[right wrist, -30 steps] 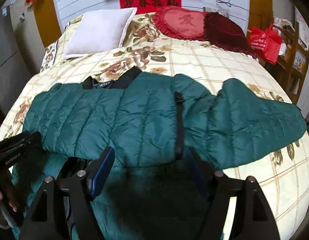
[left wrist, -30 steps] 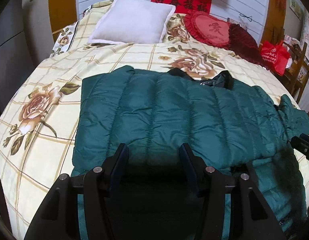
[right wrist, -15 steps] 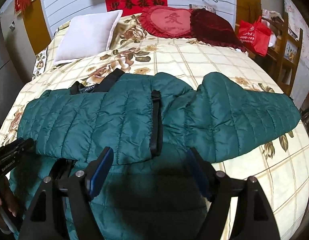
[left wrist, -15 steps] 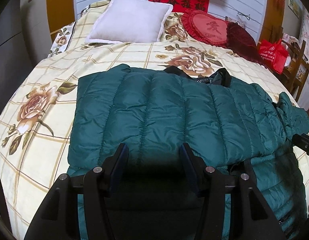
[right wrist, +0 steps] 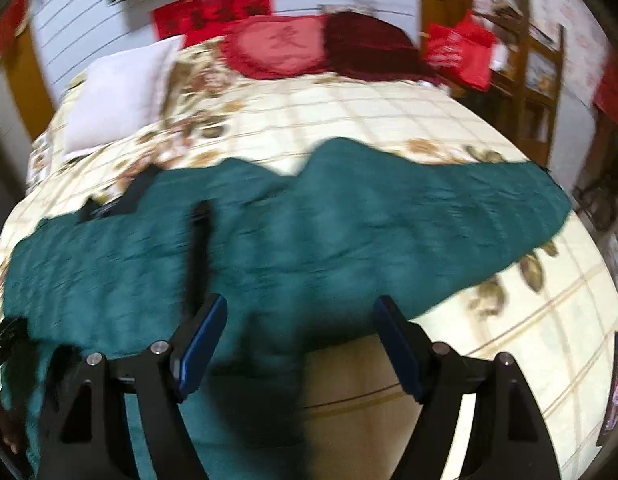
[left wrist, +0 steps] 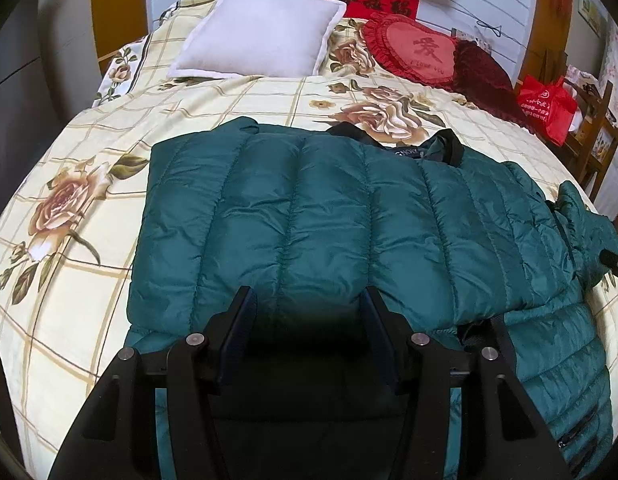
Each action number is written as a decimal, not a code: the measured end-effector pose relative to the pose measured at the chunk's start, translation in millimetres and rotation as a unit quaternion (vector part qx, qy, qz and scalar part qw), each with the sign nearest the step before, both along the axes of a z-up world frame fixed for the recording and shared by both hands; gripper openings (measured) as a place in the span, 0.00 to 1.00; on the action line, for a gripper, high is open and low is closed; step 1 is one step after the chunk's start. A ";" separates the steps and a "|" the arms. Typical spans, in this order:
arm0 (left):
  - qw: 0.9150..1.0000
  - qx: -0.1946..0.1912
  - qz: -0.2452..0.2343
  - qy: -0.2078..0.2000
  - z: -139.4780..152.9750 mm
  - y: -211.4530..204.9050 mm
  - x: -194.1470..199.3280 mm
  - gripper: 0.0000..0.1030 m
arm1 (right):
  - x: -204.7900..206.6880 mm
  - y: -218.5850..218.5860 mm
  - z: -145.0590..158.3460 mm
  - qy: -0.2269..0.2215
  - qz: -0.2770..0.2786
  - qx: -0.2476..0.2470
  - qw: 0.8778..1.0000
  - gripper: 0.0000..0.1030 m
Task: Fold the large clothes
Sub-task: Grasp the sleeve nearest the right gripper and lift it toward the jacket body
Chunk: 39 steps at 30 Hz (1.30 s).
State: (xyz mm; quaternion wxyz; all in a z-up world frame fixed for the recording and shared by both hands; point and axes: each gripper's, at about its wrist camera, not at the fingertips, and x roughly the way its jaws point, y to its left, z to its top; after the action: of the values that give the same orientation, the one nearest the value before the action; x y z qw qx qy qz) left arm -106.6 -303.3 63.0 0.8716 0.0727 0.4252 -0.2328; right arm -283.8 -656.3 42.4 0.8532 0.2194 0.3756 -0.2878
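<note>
A dark green quilted puffer jacket (left wrist: 329,216) lies across the floral bedspread (left wrist: 69,280), its upper part folded toward me over the lower part. My left gripper (left wrist: 307,300) is open and empty just above the jacket's near folded edge. The right wrist view is blurred: the jacket (right wrist: 269,240) lies with one sleeve (right wrist: 449,204) stretched out to the right. My right gripper (right wrist: 301,308) is open and empty over the jacket's near right edge. The left gripper's tip (right wrist: 5,338) shows at the left edge of that view.
A white pillow (left wrist: 261,36), a red heart cushion (left wrist: 417,52) and a dark red cushion (left wrist: 485,76) lie at the head of the bed. A red bag (left wrist: 547,106) and wooden chair (left wrist: 597,128) stand beside the bed at the right.
My right gripper has swung to the right, off the jacket body toward the sleeve side, blurring its view. My left gripper has drawn back slightly; the jacket lies still.
</note>
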 end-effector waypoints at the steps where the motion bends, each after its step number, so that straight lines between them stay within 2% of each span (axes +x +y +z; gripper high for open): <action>1: 1.000 0.000 0.000 0.000 -0.2 0.0 -0.1 0.59 | -7.4 -15.7 -1.1 -0.007 -0.018 0.010 1.000 0.77; 7: 1.000 0.004 0.000 -0.002 -1.2 -1.0 -0.8 0.59 | -51.3 -105.7 -8.2 -0.019 -0.143 0.016 0.989 0.77; 11: 1.000 0.004 0.000 -0.002 -1.8 -1.3 -1.3 0.59 | -84.9 -166.7 -21.6 -0.008 -0.228 0.009 0.974 0.77; 14: 1.000 0.004 0.000 -0.002 -1.6 -1.4 -1.3 0.59 | -98.3 -198.7 -32.2 0.005 -0.260 0.007 0.966 0.77; 17: 1.000 0.007 -0.001 -0.005 -2.0 -2.4 -1.7 0.59 | -113.0 -228.3 -44.1 -0.007 -0.294 0.021 0.955 0.77; 20: 1.000 0.011 -0.002 -0.007 -4.9 -3.8 -3.0 0.59 | -114.9 -248.2 -56.3 -0.012 -0.309 0.033 0.950 0.77; 24: 1.000 0.012 -0.003 -0.008 -7.0 -3.5 -3.6 0.59 | -113.4 -263.7 -63.1 -0.030 -0.304 0.032 0.952 0.77; 25: 1.000 0.013 -0.003 -0.008 -7.0 -3.7 -3.4 0.59 | -111.6 -265.6 -62.7 -0.036 -0.296 0.027 0.954 0.71; 26: 1.000 0.012 -0.003 -0.008 -7.0 -3.6 -3.4 0.59 | -110.5 -266.6 -61.5 -0.040 -0.288 0.031 0.956 0.42; 27: 1.000 0.012 -0.002 -0.007 -6.9 -3.5 -3.5 0.59 | -110.0 -267.4 -60.1 -0.040 -0.285 0.036 0.957 0.24; 28: 1.000 0.012 -0.002 -0.007 -6.7 -3.7 -3.5 0.59 | -109.8 -265.9 -57.5 -0.046 -0.284 0.038 0.957 0.22; 29: 1.000 0.012 -0.002 -0.006 -6.7 -3.8 -3.5 0.59 | -114.1 -263.1 -50.5 -0.070 -0.279 0.039 0.957 0.15; 33: 1.000 -0.001 -0.003 -0.001 1.2 1.5 -4.9 0.59 | -121.5 -242.7 -14.8 -0.109 -0.242 0.017 0.964 0.13; 36: 1.000 -0.016 0.003 -0.006 14.9 9.1 -6.8 0.59 | -119.5 -210.8 32.7 -0.130 -0.172 -0.016 0.976 0.12; 39: 1.000 -0.024 0.010 -0.015 29.8 16.9 -9.6 0.59 | -112.7 -172.4 78.3 -0.155 -0.102 -0.040 0.982 0.11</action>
State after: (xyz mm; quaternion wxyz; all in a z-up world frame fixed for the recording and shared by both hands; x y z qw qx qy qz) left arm -116.2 -286.4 92.7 0.8818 0.0505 0.4070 -0.2328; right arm -396.5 -828.7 120.8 0.8752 0.2646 0.2029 -0.3506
